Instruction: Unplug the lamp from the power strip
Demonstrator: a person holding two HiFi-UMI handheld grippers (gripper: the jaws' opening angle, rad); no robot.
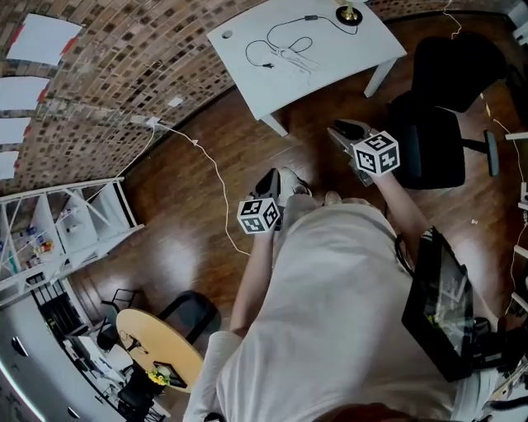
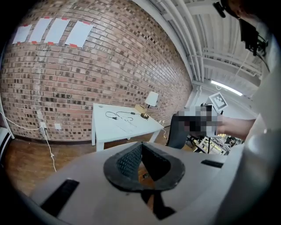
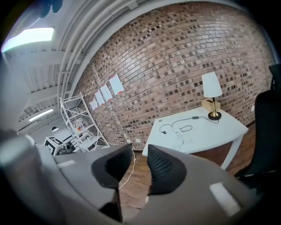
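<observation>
The lamp (image 1: 348,12) stands on the far corner of the white surface (image 1: 330,62), well ahead of both hands. Its black cord (image 1: 310,17) trails leftward across the top, and I can't make out a power strip there. My right gripper (image 3: 140,154), fingers apart and empty, is the nearer one. The left gripper (image 2: 140,147) has its fingers together on nothing.

Black office chair (image 1: 433,140) beside a white table (image 1: 346,58), brick wall (image 1: 124,74) behind
</observation>
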